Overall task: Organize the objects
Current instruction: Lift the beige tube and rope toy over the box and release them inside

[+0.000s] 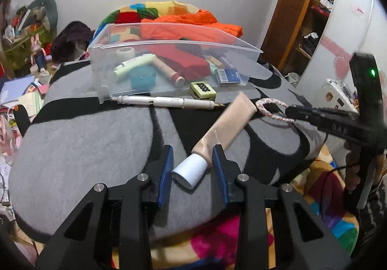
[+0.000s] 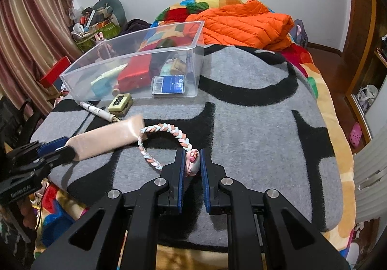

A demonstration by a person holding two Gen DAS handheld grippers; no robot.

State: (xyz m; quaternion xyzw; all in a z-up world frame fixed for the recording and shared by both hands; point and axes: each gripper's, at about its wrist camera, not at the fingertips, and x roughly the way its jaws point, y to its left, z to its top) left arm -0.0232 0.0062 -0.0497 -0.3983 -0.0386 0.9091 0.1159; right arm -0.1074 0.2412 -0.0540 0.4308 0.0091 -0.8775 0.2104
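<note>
Left wrist view. The left gripper (image 1: 193,163) has its jaws drawn in around the neck of a beige tube (image 1: 227,122) with a white cap (image 1: 191,172). The right pad looks pressed on it; whether the left pad touches I cannot tell. The tube lies on the grey-and-black blanket (image 1: 84,139), its tail pointing to 1 o'clock. At 12 o'clock stands the clear plastic bin (image 1: 169,52), already holding small items. Just before it lie a white pen (image 1: 167,102) and a green studded box (image 1: 202,90). At 3 o'clock, the right gripper's fingers hold a braided loop (image 1: 271,110).

Right wrist view. The right gripper (image 2: 192,161) is clamped on the pink charm of the braided loop (image 2: 167,134). The tube (image 2: 106,142) sits at 9 o'clock, its tail touching the loop. The bin (image 2: 135,64) is at 11 o'clock.

Risks, as judged: the tube is slick and caught near its cap, so it could swing or slip when lifted. Its tail might drag the loop along.

Writing: "FIIO" on a dark box at 1 o'clock in the left view. Gripper lettering is too blurred to read.
</note>
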